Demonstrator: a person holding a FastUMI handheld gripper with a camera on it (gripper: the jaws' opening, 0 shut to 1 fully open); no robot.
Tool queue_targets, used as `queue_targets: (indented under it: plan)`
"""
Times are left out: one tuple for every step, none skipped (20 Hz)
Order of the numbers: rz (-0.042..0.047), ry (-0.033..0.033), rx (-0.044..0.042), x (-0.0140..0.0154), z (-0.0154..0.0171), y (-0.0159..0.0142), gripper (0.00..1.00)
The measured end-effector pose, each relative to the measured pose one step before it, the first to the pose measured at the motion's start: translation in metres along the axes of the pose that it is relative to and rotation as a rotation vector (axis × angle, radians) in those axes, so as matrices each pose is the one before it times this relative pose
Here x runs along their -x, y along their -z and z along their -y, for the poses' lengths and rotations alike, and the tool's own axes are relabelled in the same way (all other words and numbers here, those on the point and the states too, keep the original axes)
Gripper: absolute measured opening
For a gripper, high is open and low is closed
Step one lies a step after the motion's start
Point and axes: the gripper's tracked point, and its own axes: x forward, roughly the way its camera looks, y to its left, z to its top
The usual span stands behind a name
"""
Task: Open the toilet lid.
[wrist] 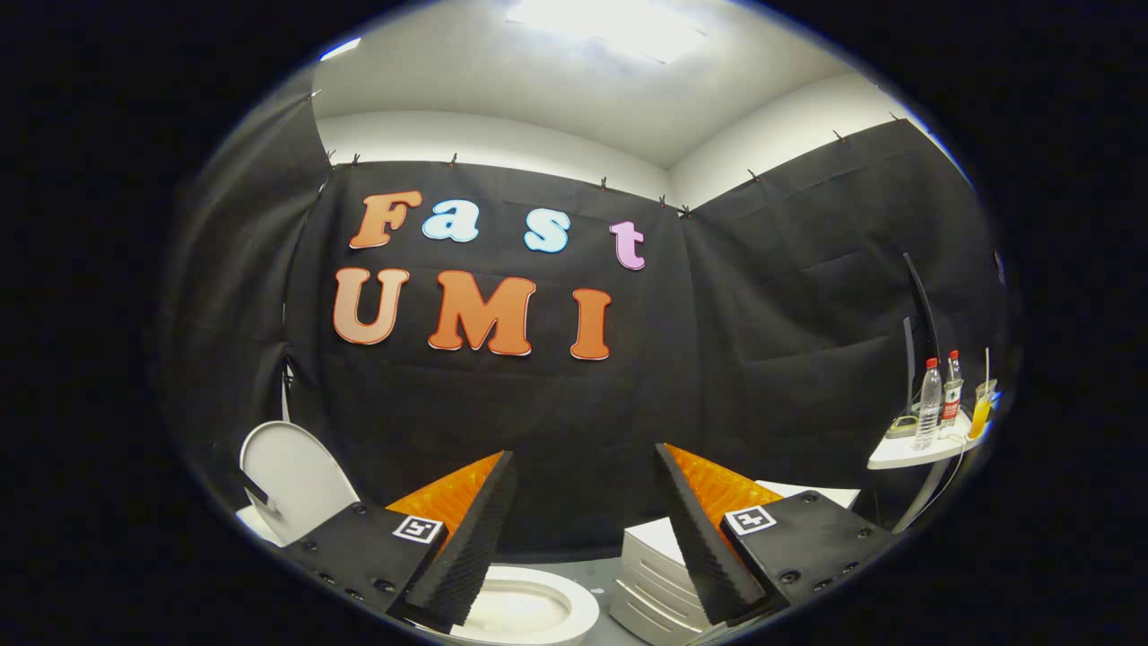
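Your toilet lid is already up, standing raised behind and left of your left finger, tilted back toward the black cloth wall. The toilet bowl sits low between your fingers, seat ring exposed, inside looks pale; can't tell whether there's water in it. Your gripper has its jaws spread wide, holding nothing, clear of the lid and the bowl. Just behind your right finger there's a white ribbed box or cabinet on the floor; its contents are hidden. Further right, a small white side table stands against the wall, well apart from the toilet. On it: two clear bottles with red caps, both look filled with clear liquid, plus a cup of orange drink with a straw in it. A dark upright thing stands behind the bottles, too small to identify.
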Motion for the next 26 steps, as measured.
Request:
queue_targets:
  plan:
    - [0.00176,0.00512,0.01693,0.00245,0.00186,0.00014,0.98]
    - [0.00375,-0.00715,0.00252,0.00186,-0.00222,-0.00182,0.98]
    - [-0.00065,-0.01204,-0.00882,0.00288,-0.00433,0.0002,0.98]
    - [-0.01081,-0.01533,-0.0114,0.00088,-0.00593,0.00264,0.98]
    - [-0.00907,-0.01899,-0.0106,0.00124,-0.00621,0.00312,0.98]
    - [-0.0019,-0.01884,-0.01544,-0.00207,-0.00722,-0.00005,0.98]
    - [0.00416,-0.01381,-0.01374,-0.00017,-0.00406,-0.00027,0.98]
    - [-0.00116,-0.01003,-0.00751,-0.00159,-0.00365,-0.00171,0.98]
    - [0.00002,-0.00636,-0.00133,0.00083,-0.00321,0.00074,0.98]
    - [0.00535,-0.01007,-0.00277,-0.00007,-0.0048,-0.00226,0.98]
    - [0.00323,-0.01221,-0.0077,0.00079,-0.00444,-0.00179,0.98]
    - [0.00137,-0.01333,-0.00798,0.0005,-0.00555,-0.00144,0.98]
    - [-0.0005,-0.01329,-0.00552,0.00109,-0.00451,0.00031,0.98]
    - [-0.00275,-0.00693,0.00112,-0.00089,-0.00348,0.00039,0.98]
    - [-0.00503,-0.00198,0.00902,-0.00166,-0.0015,0.00219,0.98]
    - [-0.00574,-0.00081,0.01096,-0.00274,-0.00059,0.00158,0.98]
    - [-0.00429,-0.00224,0.00997,0.00042,-0.00185,0.0019,0.98]
    - [-0.00142,-0.00079,0.00955,-0.00072,-0.00256,0.00005,0.98]
    - [-0.00027,-0.00297,0.01103,0.0009,-0.00163,0.00062,0.98]
    - [-0.0016,-0.00495,0.00699,-0.00075,-0.00216,-0.00033,0.98]
    - [-0.0021,-0.00424,-0.00086,0.00077,-0.00248,-0.0002,0.98]
    - [0.00017,-0.00296,-0.0051,-0.00026,-0.00168,-0.00064,0.98]
    - [0.00383,0.00039,-0.00689,0.00063,-0.0004,-0.00174,0.98]
    - [0.00481,0.00191,-0.0087,0.00028,0.00139,-0.00181,0.98]
    - [0.00526,0.00072,-0.00857,0.00137,0.00003,-0.00218,0.98]
    - [0.00585,-0.00179,-0.00756,0.00003,0.00003,-0.003,0.98]
